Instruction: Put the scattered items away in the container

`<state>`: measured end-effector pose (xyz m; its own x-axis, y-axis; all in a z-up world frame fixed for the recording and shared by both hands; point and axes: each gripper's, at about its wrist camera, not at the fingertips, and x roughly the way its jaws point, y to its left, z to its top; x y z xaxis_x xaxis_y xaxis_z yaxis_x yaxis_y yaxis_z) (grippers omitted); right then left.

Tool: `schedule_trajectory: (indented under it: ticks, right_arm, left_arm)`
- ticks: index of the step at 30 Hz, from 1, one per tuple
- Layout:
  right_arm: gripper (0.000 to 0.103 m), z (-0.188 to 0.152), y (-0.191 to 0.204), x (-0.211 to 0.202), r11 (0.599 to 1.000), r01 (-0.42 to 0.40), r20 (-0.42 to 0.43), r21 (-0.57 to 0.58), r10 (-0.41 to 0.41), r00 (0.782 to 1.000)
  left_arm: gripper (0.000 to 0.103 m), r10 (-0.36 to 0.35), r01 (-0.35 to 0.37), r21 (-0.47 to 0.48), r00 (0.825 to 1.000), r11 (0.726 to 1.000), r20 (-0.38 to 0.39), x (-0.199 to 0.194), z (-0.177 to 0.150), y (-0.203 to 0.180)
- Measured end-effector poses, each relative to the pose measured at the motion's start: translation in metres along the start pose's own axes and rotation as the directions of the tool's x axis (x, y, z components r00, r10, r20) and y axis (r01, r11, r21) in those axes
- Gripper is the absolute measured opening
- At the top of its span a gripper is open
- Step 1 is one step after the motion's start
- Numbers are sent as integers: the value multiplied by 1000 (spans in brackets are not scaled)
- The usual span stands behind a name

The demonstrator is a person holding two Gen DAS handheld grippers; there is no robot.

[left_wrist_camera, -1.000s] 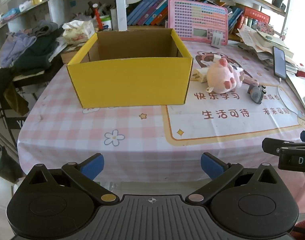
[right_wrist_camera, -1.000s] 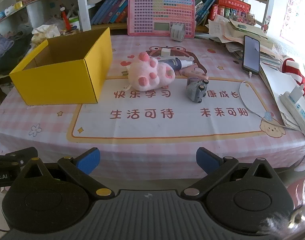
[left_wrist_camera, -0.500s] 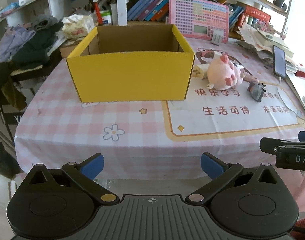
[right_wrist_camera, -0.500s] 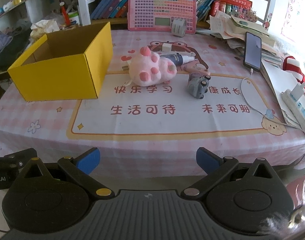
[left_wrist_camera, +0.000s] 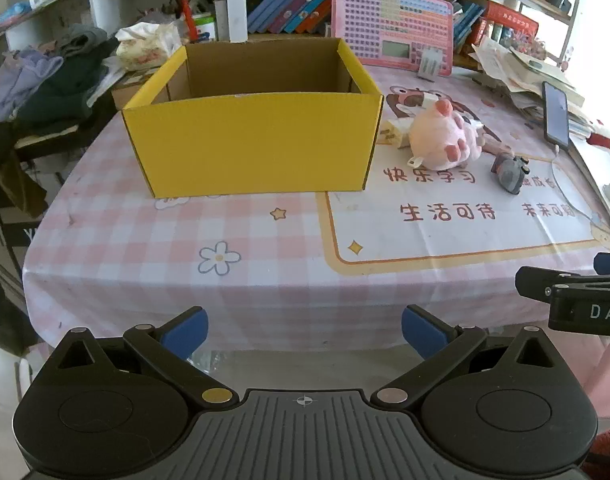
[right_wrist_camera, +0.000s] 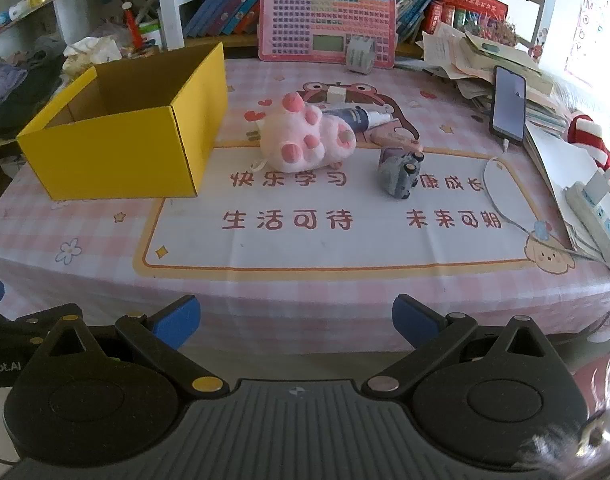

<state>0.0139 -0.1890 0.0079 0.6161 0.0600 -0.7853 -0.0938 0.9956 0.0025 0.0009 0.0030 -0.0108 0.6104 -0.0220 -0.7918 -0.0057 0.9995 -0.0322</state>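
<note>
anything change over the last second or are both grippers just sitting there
Both views have shifted slightly against the table, so both grippers moved a little. Left gripper and right gripper are open and empty as before. The yellow box, pink plush and grey toy car stayed put.

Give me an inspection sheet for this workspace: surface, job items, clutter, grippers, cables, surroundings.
Surface: table under a pink checked tablecloth with a printed mat.
Job's things: yellow cardboard box, open, looks empty; pink plush toy, grey toy car, tube, white plug adapter, all on the table outside the box.
Clutter: phone, paper stacks, tape roll, pink learning tablet.
Grippers: left gripper open, empty; right gripper open, empty; both short of the table edge.
Cables: white cable from the phone; power strip.
Surroundings: bookshelf; clothes pile.
</note>
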Motion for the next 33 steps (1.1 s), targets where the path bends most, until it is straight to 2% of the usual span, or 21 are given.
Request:
schedule_trajectory:
  ticks: [11,16,22,28,33]
  right_arm:
    - [103,0,0,6,1000,-23,-4,-4,23,1000]
    - [103,-1,-1,7,999,-39,-11,-16,39,999]
    - [103,0,1,1,998,-54,11,-40,55,998]
    - [103,-1,0,0,998,-39,7,-43,39,999]
    - [103,0,1,-8,998,-11,37,-62,13,999]
  left_arm:
    - [103,22,-22,-19,999,1000,-30,6,1,1]
    - [103,-9,7,-58,999,998,-43,6,0,4]
    - [103,22,-28,-100,998,995,-57,7,0,10]
    - [103,27,-30,-66,998,997,-52,6,2,4]
    - [103,36,-38,-45,999,998,-39,5,7,5]
